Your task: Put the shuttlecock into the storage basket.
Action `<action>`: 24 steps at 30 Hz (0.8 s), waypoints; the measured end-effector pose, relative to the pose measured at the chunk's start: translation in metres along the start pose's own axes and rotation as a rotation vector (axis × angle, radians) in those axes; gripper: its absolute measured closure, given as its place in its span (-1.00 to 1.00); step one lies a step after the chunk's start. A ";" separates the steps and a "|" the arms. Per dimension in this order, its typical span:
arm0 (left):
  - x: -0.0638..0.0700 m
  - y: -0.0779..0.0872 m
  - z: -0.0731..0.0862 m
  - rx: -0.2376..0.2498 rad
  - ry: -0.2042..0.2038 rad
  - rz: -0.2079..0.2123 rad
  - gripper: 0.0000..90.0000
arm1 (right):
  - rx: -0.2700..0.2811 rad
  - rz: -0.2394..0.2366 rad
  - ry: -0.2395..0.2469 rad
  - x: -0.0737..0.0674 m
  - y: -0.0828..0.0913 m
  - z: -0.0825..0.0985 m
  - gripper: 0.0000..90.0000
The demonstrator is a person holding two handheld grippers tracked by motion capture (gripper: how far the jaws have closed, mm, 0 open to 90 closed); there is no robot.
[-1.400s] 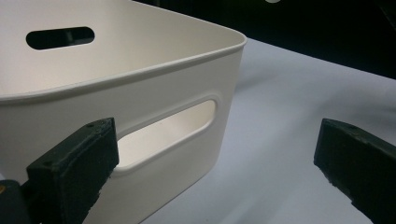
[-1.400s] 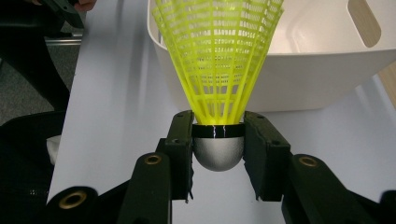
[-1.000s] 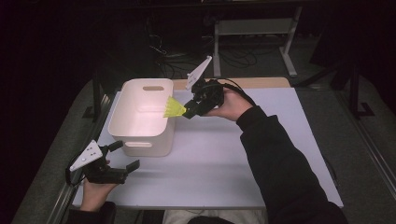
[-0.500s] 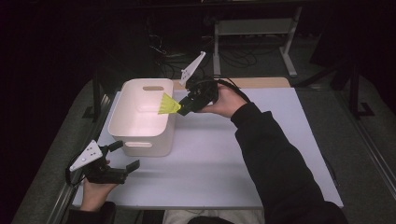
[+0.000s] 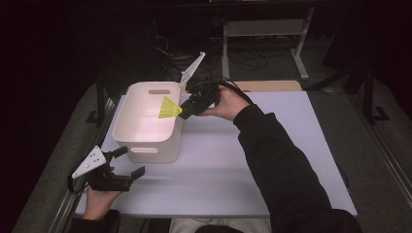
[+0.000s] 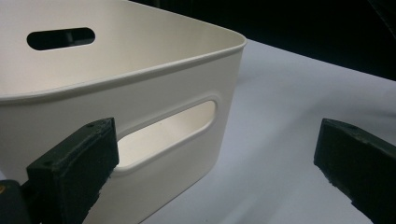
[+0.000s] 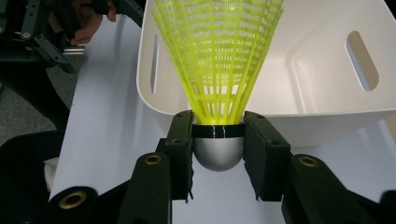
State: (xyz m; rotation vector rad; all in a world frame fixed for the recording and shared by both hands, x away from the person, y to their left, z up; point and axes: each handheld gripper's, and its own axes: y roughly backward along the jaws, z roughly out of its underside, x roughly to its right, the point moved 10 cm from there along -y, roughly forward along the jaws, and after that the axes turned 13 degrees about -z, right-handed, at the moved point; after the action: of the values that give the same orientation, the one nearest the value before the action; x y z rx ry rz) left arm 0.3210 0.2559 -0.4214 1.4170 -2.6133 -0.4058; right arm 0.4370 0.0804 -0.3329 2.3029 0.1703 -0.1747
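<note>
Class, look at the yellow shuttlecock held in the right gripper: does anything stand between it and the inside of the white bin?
Nothing visible does. The right gripper is shut on the shuttlecock at its cork base, and the yellow skirt already reaches over the rim of the open white bin. The bin has no lid. The left gripper sits open at the bin's near side.

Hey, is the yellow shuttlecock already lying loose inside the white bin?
No, the right gripper clamps the yellow shuttlecock by its cork base, outside the white bin.
</note>
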 end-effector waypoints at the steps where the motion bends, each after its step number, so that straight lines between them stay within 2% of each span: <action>1: 0.000 0.000 0.000 0.001 0.001 0.000 -1.00 | -0.002 -0.001 0.000 0.000 -0.001 -0.001 0.40; 11: 0.000 0.000 0.000 -0.002 0.000 0.002 -1.00 | -0.010 -0.020 0.013 0.003 -0.012 -0.012 0.40; 24: 0.000 0.000 0.001 -0.004 -0.001 0.003 -1.00 | -0.014 -0.040 0.026 -0.001 -0.023 -0.024 0.40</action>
State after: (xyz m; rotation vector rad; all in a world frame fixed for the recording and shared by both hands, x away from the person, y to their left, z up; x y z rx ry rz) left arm 0.3209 0.2556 -0.4222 1.4113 -2.6138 -0.4121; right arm 0.4341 0.1136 -0.3335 2.2894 0.2306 -0.1642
